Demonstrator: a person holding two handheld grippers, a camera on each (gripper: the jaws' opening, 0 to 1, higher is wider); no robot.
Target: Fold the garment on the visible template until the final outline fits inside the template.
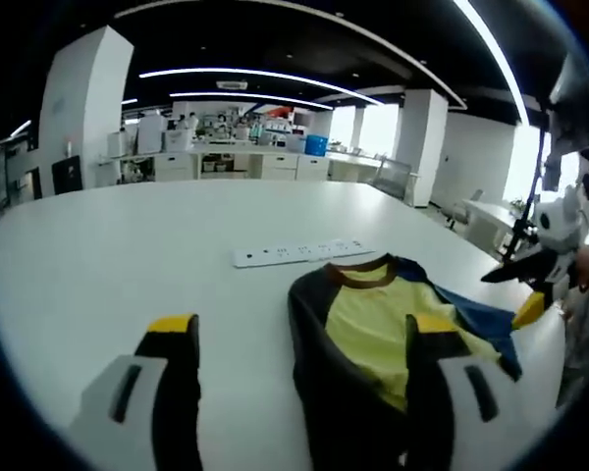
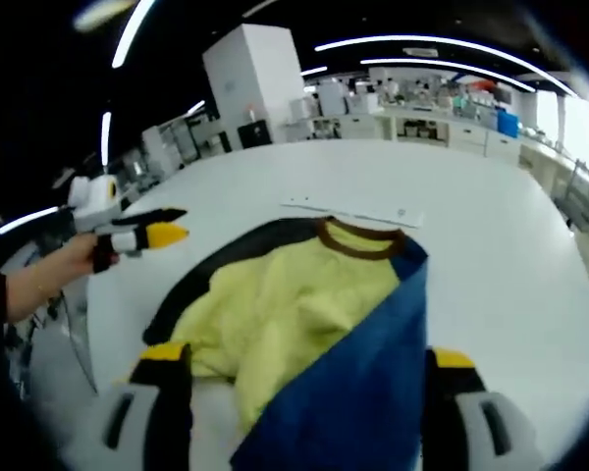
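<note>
Garment (image 2: 304, 314): yellow body, brown collar, one dark sleeve, one blue sleeve; lies rumpled on the white table (image 1: 128, 255), collar toward a white power strip (image 1: 302, 252) just beyond it. Left gripper (image 1: 299, 339): jaws spread wide, nothing between them, above the table at the garment's dark-sleeve edge. Right gripper (image 2: 304, 368): jaws wide apart, empty, straddling the blue sleeve. Background: lab benches and white pillars, well apart from the table.

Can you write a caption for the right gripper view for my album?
Open right claw above a yellow shirt with a blue sleeve, lying on a white table.
</note>
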